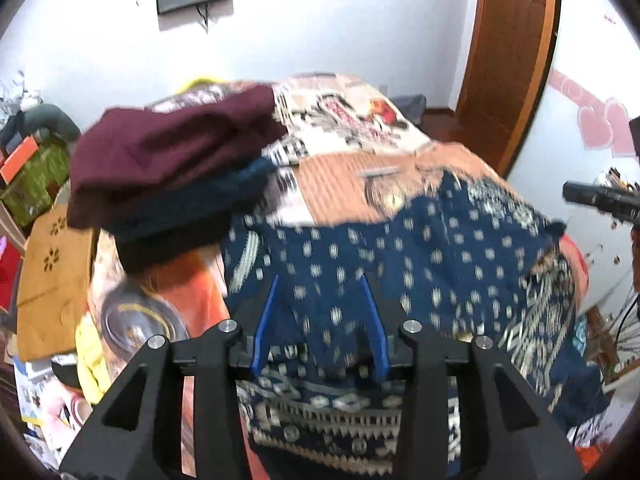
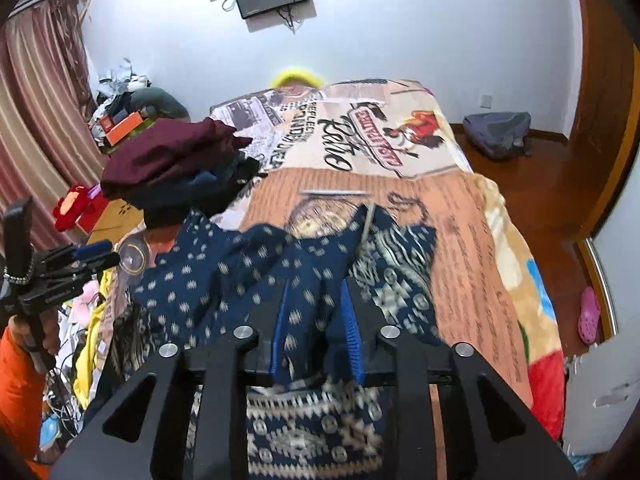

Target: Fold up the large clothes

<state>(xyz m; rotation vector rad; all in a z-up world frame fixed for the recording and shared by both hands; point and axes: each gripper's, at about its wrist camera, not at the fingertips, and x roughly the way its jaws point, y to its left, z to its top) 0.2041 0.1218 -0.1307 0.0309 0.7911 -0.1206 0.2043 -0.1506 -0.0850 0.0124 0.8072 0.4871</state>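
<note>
A navy garment with pale dots and patterned bands [image 1: 420,256] lies spread and rumpled over the near part of the bed's printed blanket [image 1: 340,184]. My left gripper [image 1: 319,280] hovers at its near left part, jaws apart, with a loose fold of the cloth lying between the blue pads. My right gripper [image 2: 316,282] sits over the same garment [image 2: 240,272] near its banded hem. Its jaws are narrowly apart and a ridge of fabric rises between them, unpinched. The left gripper's black frame [image 2: 52,280] shows at the edge, in a hand with an orange sleeve.
A stack of folded clothes, maroon on top [image 2: 168,160], occupies the bed's left side. A thin metal rod [image 2: 334,193] lies on the blanket [image 2: 460,240]. A glass lid [image 2: 134,256] and clutter crowd the left floor. On the right are a backpack [image 2: 498,134] and a wooden door [image 1: 508,60].
</note>
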